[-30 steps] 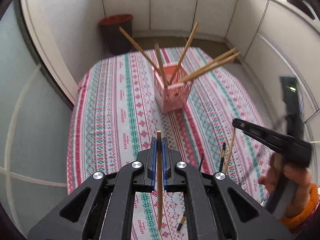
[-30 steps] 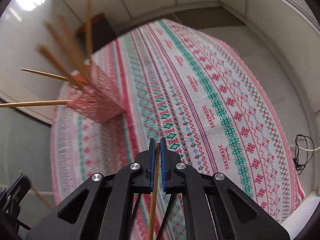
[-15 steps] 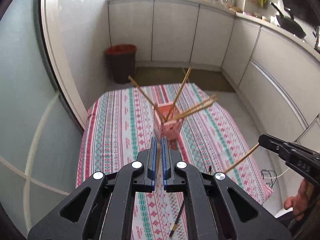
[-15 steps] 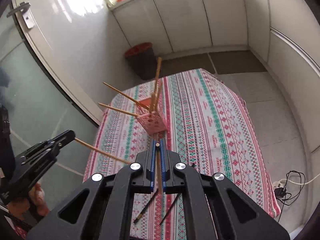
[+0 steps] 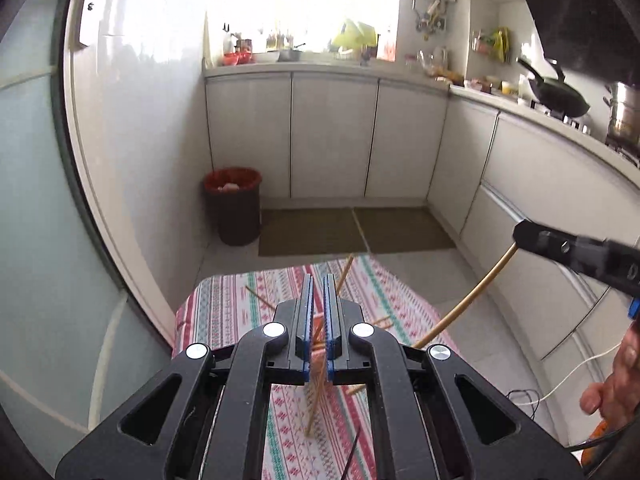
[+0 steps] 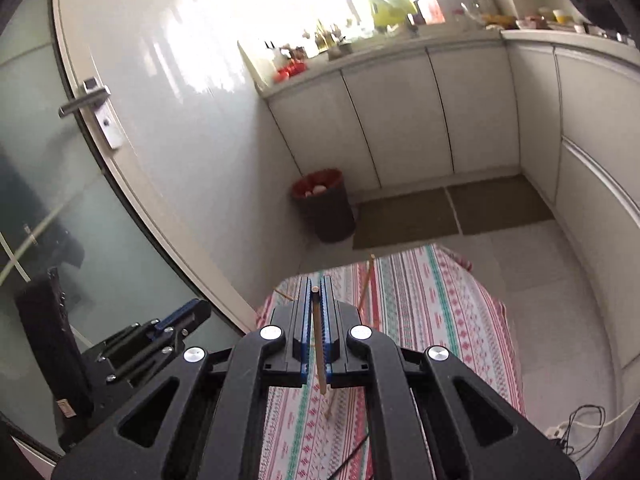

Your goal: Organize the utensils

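My left gripper is shut on a light wooden chopstick whose lower end hangs below the jaws, high over the table. My right gripper is shut on another wooden chopstick that runs back between its pads. In the left wrist view the right gripper shows at the right with its chopstick slanting down. The left gripper shows at the left of the right wrist view. The pink holder is hidden behind the jaws; only chopstick ends stick out.
The table wears a red, green and white patterned cloth. A dark chopstick lies on it near me. On the floor stand a dark bin, mats and cables. Kitchen cabinets line the back and right.
Both grippers have risen well above the table, each still shut on its chopstick. The views have tilted up, so the holder has slipped behind the jaws and the counter has come into view.
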`<state>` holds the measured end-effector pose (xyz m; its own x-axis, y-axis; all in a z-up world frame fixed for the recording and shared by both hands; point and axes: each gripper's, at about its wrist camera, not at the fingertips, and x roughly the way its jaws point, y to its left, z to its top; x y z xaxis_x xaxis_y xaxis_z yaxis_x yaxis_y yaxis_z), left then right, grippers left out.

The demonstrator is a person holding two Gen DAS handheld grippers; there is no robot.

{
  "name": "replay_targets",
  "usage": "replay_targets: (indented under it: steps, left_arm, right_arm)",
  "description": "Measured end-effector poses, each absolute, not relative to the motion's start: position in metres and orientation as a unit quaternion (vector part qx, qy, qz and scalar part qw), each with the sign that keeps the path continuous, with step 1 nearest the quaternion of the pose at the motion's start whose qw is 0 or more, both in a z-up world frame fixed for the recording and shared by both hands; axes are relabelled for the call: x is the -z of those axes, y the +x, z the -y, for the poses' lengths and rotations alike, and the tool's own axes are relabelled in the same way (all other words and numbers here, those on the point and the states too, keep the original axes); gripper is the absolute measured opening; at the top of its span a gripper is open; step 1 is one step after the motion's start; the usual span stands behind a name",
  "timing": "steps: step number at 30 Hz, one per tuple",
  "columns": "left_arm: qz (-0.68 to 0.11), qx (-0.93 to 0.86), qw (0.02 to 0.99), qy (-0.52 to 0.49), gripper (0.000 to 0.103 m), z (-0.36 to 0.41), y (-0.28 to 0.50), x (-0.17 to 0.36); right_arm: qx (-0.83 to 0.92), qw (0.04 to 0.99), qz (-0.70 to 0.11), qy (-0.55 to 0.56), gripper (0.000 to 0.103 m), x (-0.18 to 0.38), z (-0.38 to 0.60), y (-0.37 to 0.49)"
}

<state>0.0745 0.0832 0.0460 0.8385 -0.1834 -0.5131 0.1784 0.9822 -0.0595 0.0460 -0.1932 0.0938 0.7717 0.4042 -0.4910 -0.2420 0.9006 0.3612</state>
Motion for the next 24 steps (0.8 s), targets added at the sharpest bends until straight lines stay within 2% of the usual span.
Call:
replay_targets:
  steps: [4, 6, 7, 8, 9, 12, 15, 18, 21, 22, 23, 24]
  left_arm:
    - [-0.284, 0.118, 0.951, -0.019, 0.005, -0.087, 0.072, -0.030]
    - [-0.331, 0.138, 0.933, -0.020, 0.006, -0.082, 0.078, 0.003]
    - [-0.359, 0.135, 0.923, -0.020, 0.016, -0.078, 0.084, 0.026]
    - [-0.395, 0.125, 0.910, -0.019, 0.033, -0.075, 0.092, 0.055]
    - [-0.423, 0.111, 0.899, -0.024, 0.039, -0.073, 0.098, 0.079]
    - [-0.510, 0.083, 0.856, -0.020, 0.039, -0.062, 0.131, 0.168]
    - [-0.536, 0.038, 0.843, 0.012, 0.039, -0.056, 0.151, 0.229]
    - [-0.529, 0.011, 0.848, 0.038, 0.039, -0.051, 0.160, 0.260]
    - [-0.494, 0.024, 0.869, 0.036, 0.040, -0.046, 0.163, 0.262]
    - [-0.483, 0.026, 0.874, 0.038, 0.033, -0.045, 0.164, 0.259]
    - [-0.473, 0.035, 0.879, 0.042, 0.019, -0.043, 0.164, 0.257]
    - [-0.463, 0.050, 0.884, 0.047, 0.015, -0.039, 0.161, 0.251]
  right_arm:
    - [-0.182, 0.934, -0.273, 0.138, 0.005, -0.105, 0.205, 0.038]
    - [-0.186, 0.931, -0.279, 0.143, 0.005, -0.101, 0.214, 0.037]
    - [-0.186, 0.930, -0.282, 0.147, 0.005, -0.098, 0.217, 0.036]
    - [-0.184, 0.927, -0.288, 0.152, 0.005, -0.091, 0.222, 0.039]
    - [-0.179, 0.926, -0.294, 0.155, 0.005, -0.084, 0.227, 0.040]
    - [-0.163, 0.920, -0.313, 0.170, 0.005, -0.058, 0.239, 0.046]
    - [-0.155, 0.907, -0.341, 0.192, 0.005, -0.032, 0.249, 0.055]
    - [-0.145, 0.902, -0.356, 0.197, 0.005, -0.012, 0.253, 0.060]
    - [-0.143, 0.899, -0.366, 0.196, 0.005, 0.000, 0.254, 0.065]
    - [-0.143, 0.898, -0.368, 0.196, 0.005, 0.003, 0.255, 0.066]
    - [-0.144, 0.896, -0.371, 0.198, 0.005, 0.006, 0.255, 0.068]
    - [-0.145, 0.894, -0.373, 0.201, 0.005, 0.009, 0.256, 0.068]
